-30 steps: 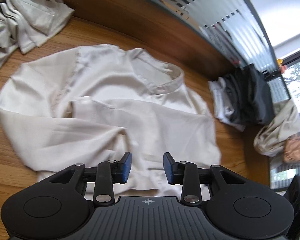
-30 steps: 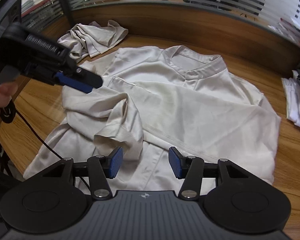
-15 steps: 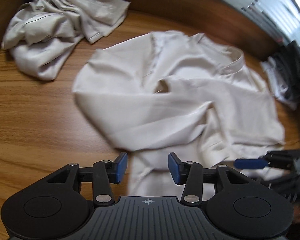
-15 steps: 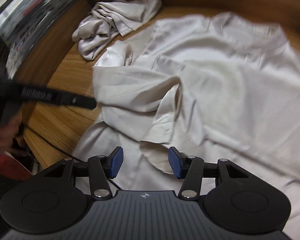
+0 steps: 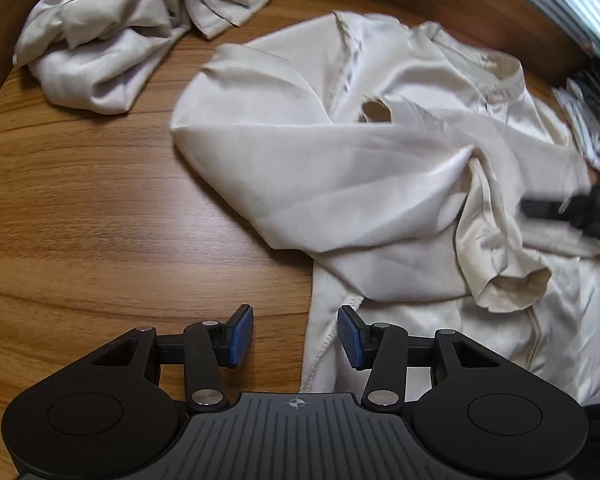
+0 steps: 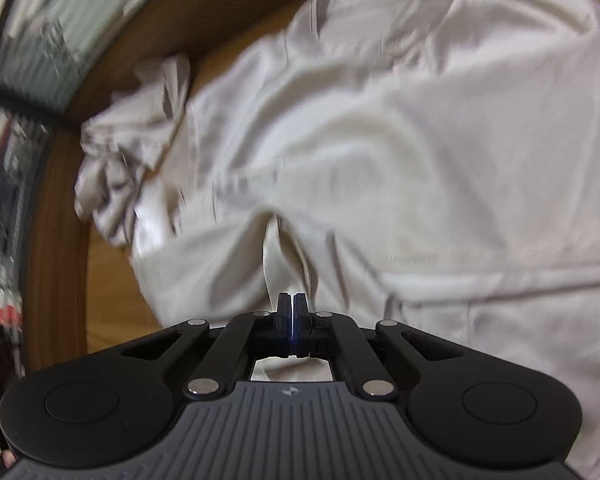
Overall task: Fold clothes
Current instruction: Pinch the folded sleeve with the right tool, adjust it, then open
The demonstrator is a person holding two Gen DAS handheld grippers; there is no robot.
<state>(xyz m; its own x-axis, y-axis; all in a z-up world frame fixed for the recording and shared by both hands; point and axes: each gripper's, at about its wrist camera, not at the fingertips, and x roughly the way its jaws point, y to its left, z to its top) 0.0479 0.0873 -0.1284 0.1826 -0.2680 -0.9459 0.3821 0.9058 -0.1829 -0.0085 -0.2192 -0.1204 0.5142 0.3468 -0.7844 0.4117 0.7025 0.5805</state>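
Right gripper [image 6: 291,300] clenched on a pinch of the cream shirt [image 6: 420,152]. Left gripper [image 5: 295,334] released, straddling the shirt's hem edge on the desk [image 5: 100,220].

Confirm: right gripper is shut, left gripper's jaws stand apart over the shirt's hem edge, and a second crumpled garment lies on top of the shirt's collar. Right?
One thing is off. The crumpled garment lies on the wooden table, apart from the shirt, not on its collar; the left wrist view shows this. The right gripper is shut, and the left gripper stands open over the hem edge.
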